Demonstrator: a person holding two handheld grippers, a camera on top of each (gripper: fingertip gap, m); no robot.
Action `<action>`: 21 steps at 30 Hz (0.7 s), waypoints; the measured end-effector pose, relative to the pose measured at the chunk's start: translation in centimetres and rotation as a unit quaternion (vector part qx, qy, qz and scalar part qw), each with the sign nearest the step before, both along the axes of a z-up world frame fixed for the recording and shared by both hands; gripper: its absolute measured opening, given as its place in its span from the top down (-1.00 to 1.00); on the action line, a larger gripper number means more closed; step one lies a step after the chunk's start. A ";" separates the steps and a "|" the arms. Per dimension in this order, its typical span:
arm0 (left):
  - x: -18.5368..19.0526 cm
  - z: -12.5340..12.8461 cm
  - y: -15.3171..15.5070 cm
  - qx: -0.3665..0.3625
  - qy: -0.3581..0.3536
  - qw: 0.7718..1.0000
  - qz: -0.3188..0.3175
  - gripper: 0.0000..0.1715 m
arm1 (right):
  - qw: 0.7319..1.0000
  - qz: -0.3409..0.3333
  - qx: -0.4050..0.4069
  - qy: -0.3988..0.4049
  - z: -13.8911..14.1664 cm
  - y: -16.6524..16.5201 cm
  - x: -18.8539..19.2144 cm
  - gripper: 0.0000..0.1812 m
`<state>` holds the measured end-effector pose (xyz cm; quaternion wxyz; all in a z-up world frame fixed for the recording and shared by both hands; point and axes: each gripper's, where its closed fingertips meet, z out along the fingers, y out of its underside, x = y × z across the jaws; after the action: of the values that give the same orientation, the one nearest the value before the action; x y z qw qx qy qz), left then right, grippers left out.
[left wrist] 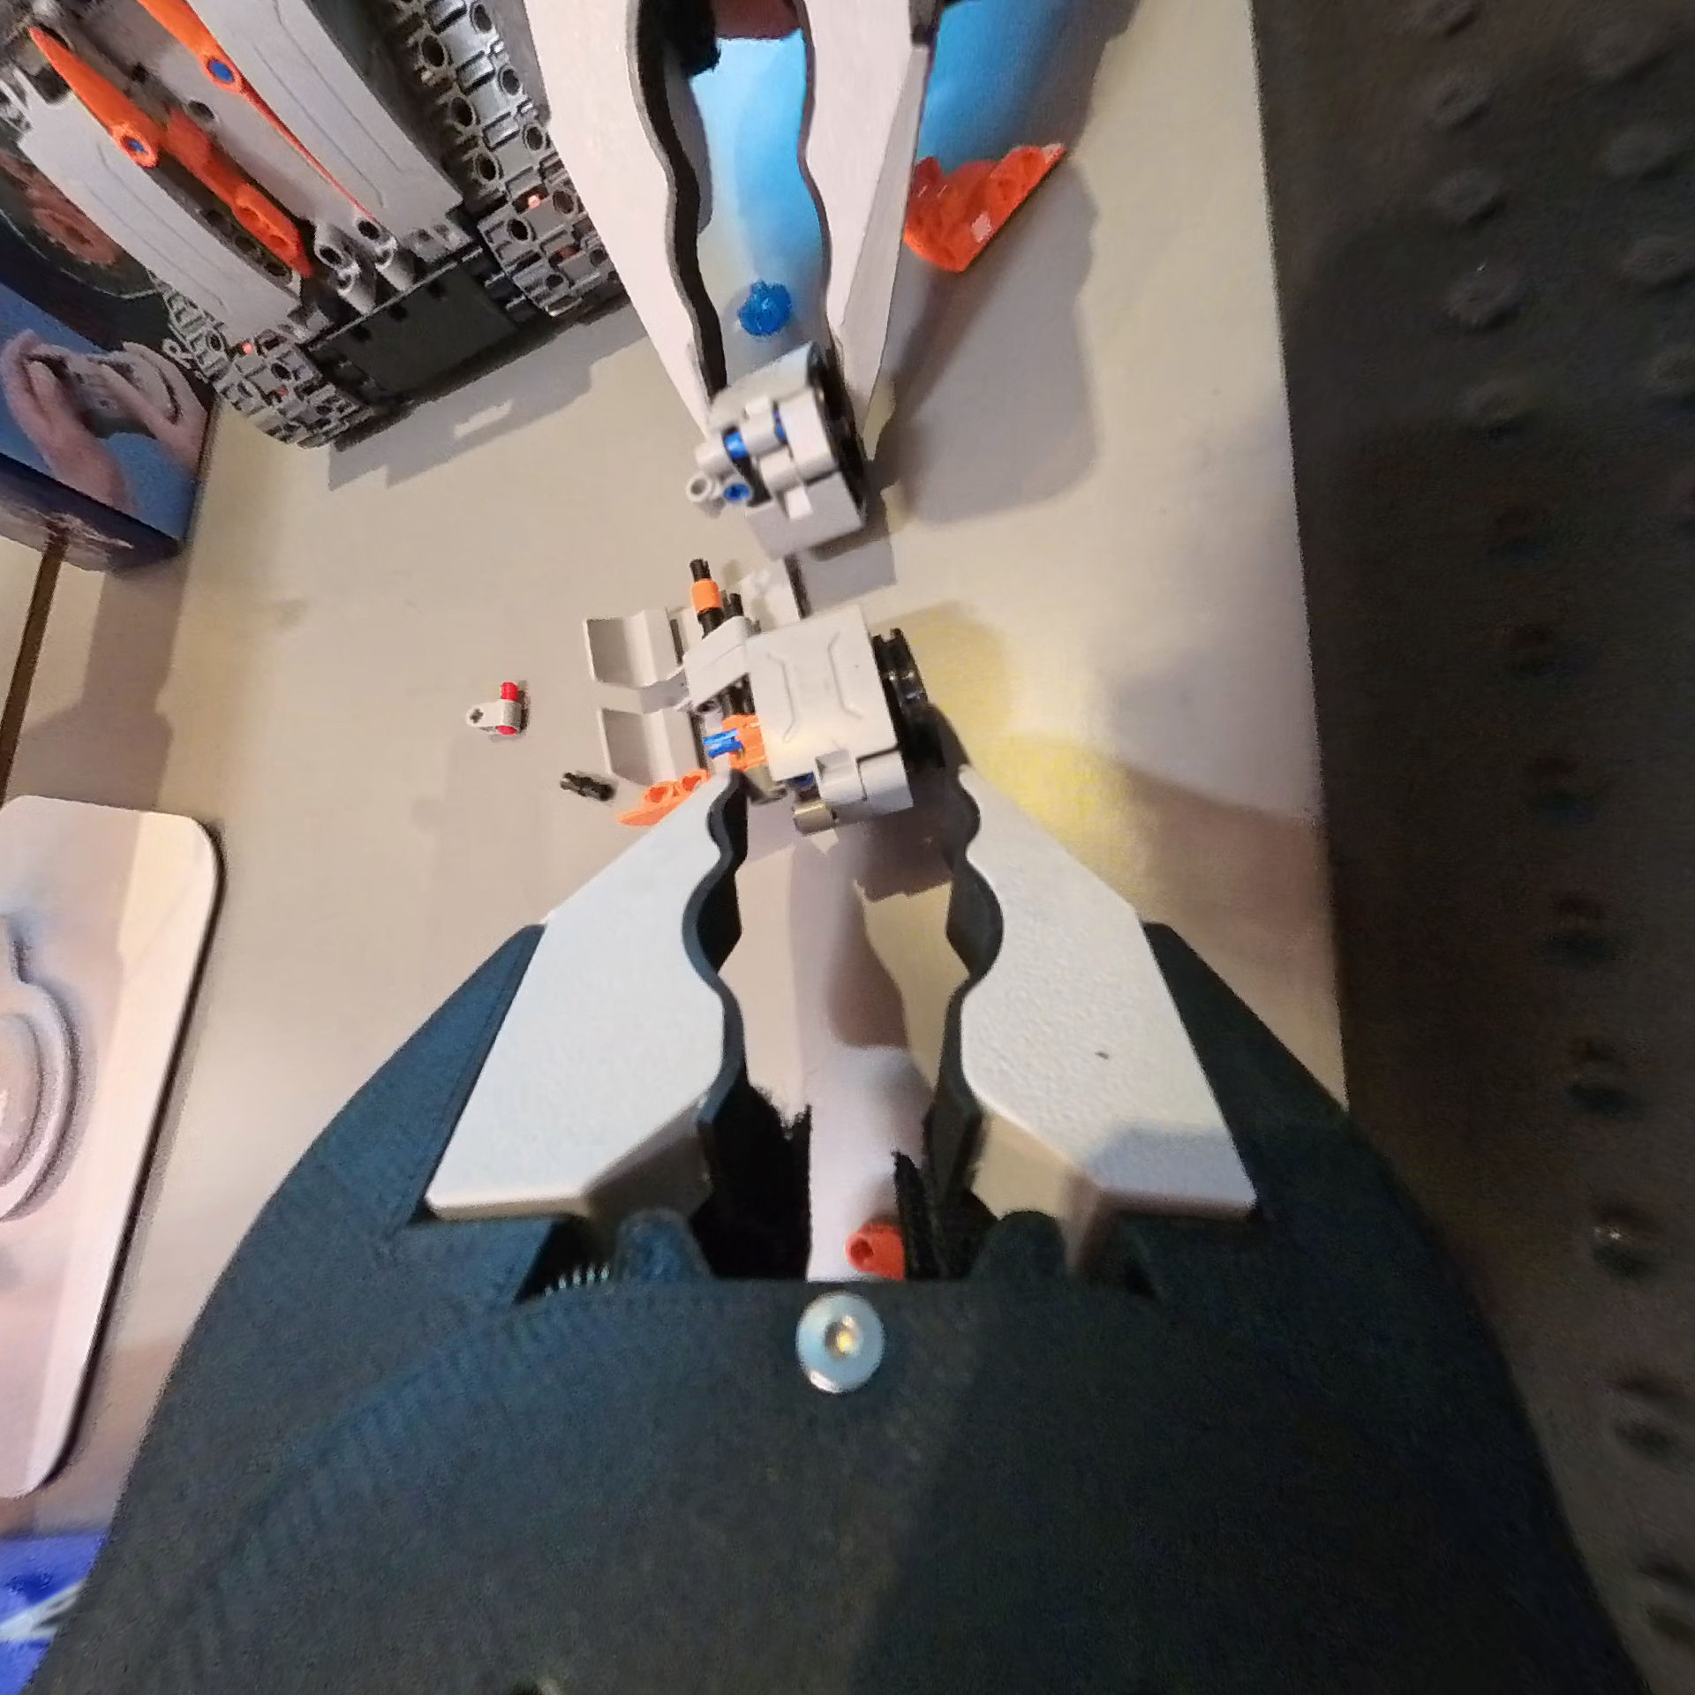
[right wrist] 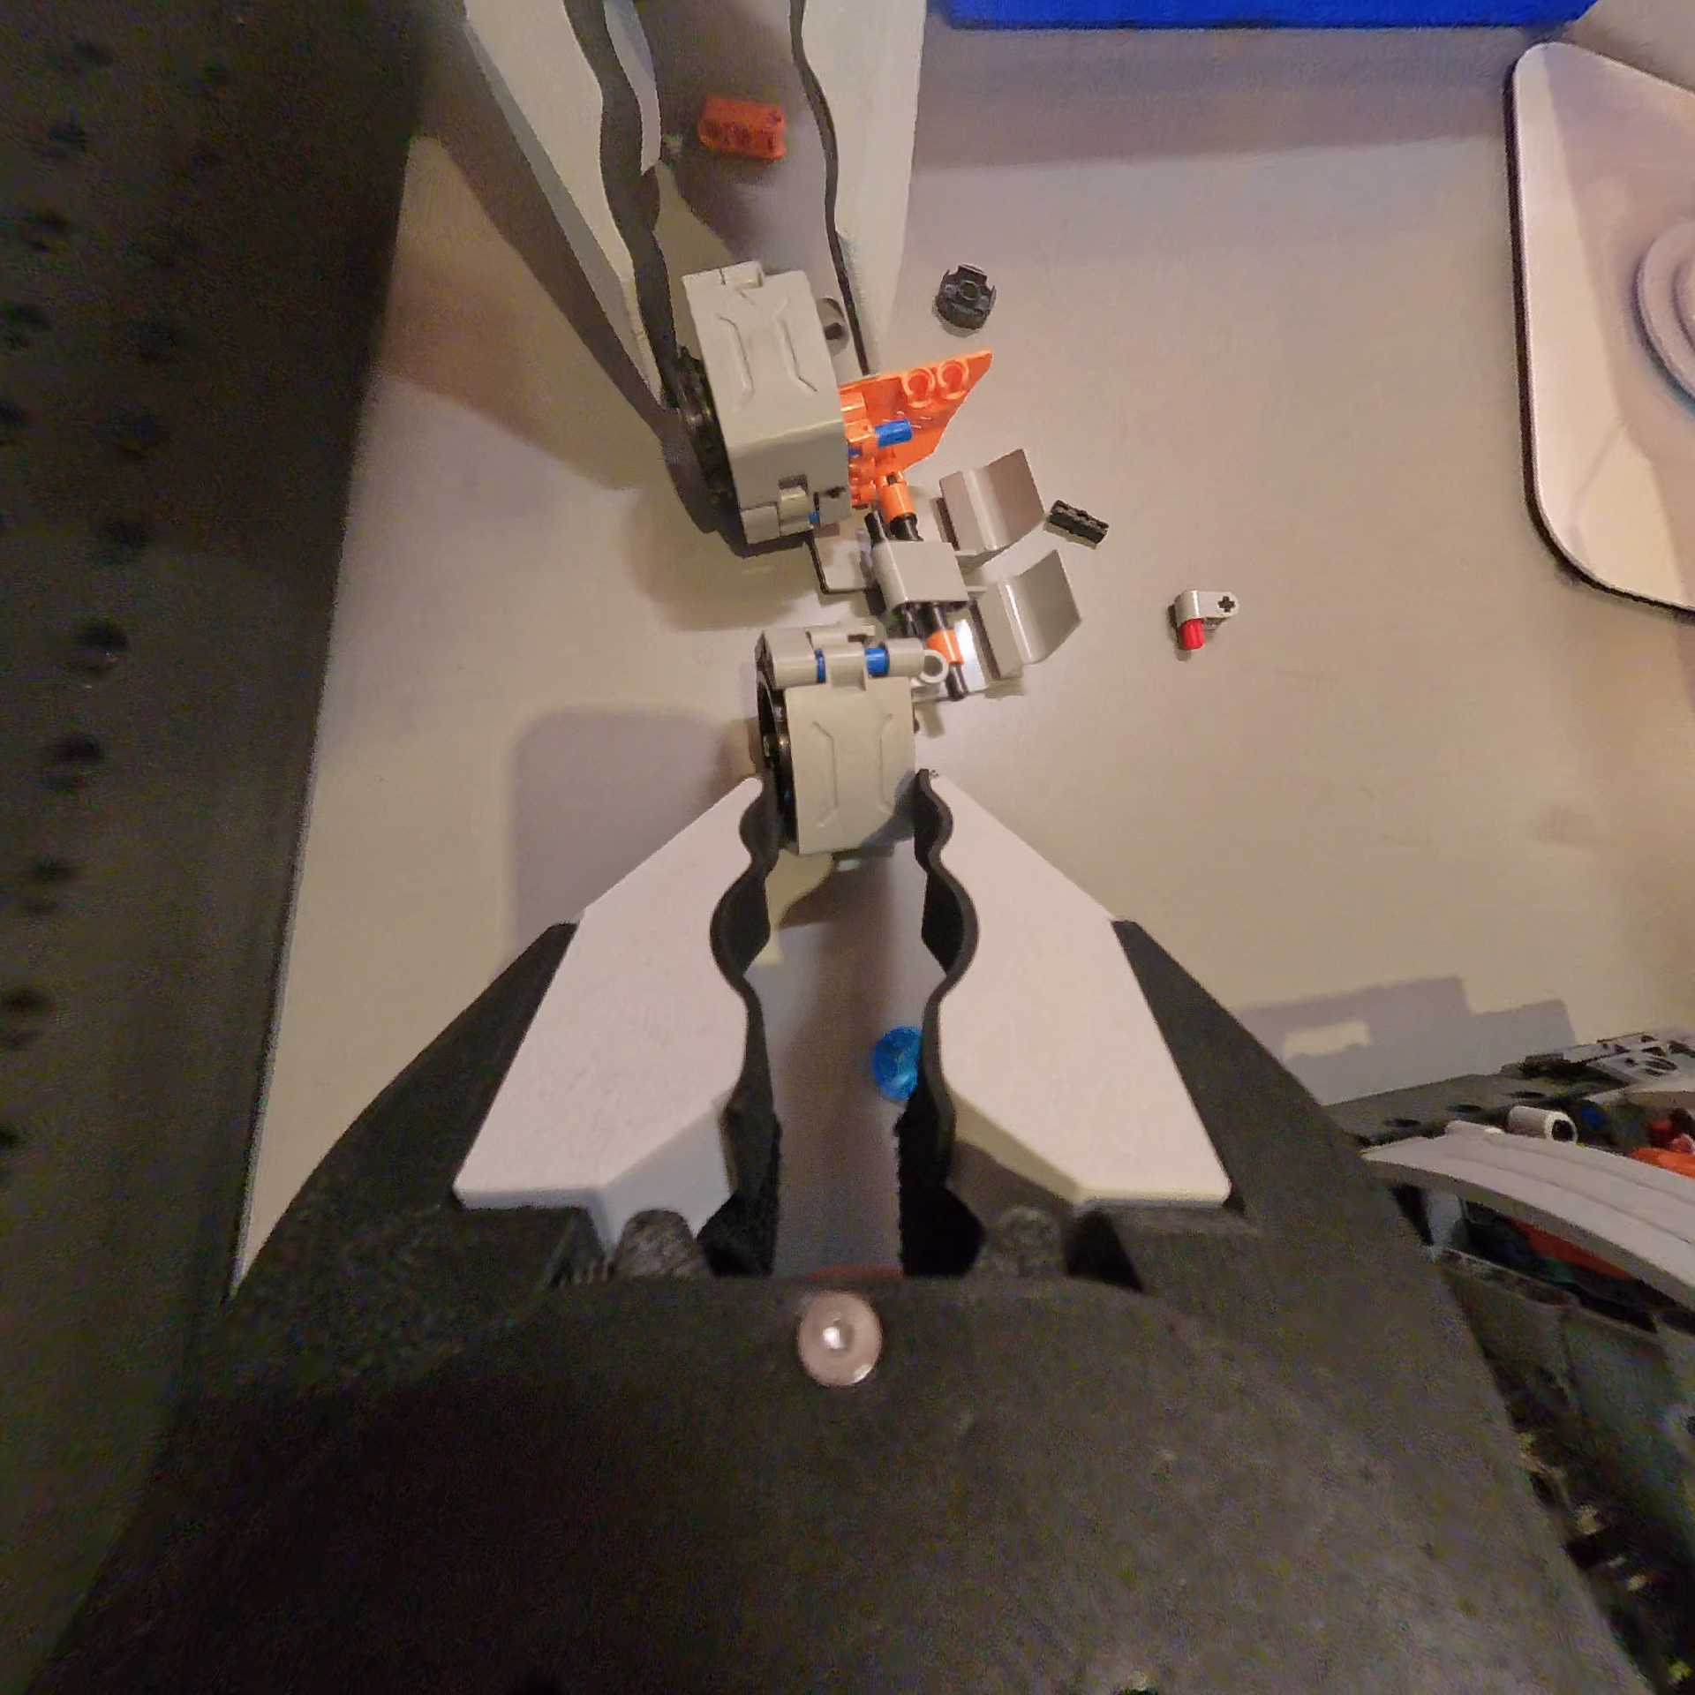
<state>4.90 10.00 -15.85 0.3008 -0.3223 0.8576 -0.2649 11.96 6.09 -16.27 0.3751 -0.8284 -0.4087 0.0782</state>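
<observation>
My left gripper (left wrist: 844, 796) is shut on a grey motor block (left wrist: 816, 702) that carries orange and black pins and two curved grey panels (left wrist: 633, 697). My right gripper (right wrist: 839, 796) is shut on a second grey motor block (right wrist: 844, 761) with blue pins on top. The two blocks face each other a small gap apart, just above the pale table (left wrist: 367, 917). In the right wrist view the left gripper comes in from the top, holding its block (right wrist: 770, 394) with an orange plate (right wrist: 926, 390). In the left wrist view the right gripper's block (left wrist: 793, 459) is at top centre.
Loose parts lie on the table: a grey connector with a red pin (left wrist: 500, 711), a black pin (left wrist: 585, 782), a blue round piece (right wrist: 894, 1059), a black round piece (right wrist: 965, 295), orange bricks (left wrist: 977, 206). A tracked model (left wrist: 367, 229), a white tray (right wrist: 1605, 321) and a dark textured strip (left wrist: 1513, 825) border the area. Left tips to right tips: about 9 centimeters. The blue round piece (right wrist: 894, 1059) is about 6 centimeters from my right fingertips. Seen from the left wrist view (left wrist: 774, 303) as well.
</observation>
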 end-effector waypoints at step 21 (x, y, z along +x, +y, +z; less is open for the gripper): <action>0.5 0.2 1.1 -0.046 0.006 0.999 0.024 0.52 | 1.000 0.003 0.005 0.000 0.3 0.0 0.2 0.61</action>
<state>5.38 11.06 -15.69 0.2867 -0.3580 0.8382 -0.2950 12.18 6.08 -15.93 0.3792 -0.8251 -0.4117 0.0768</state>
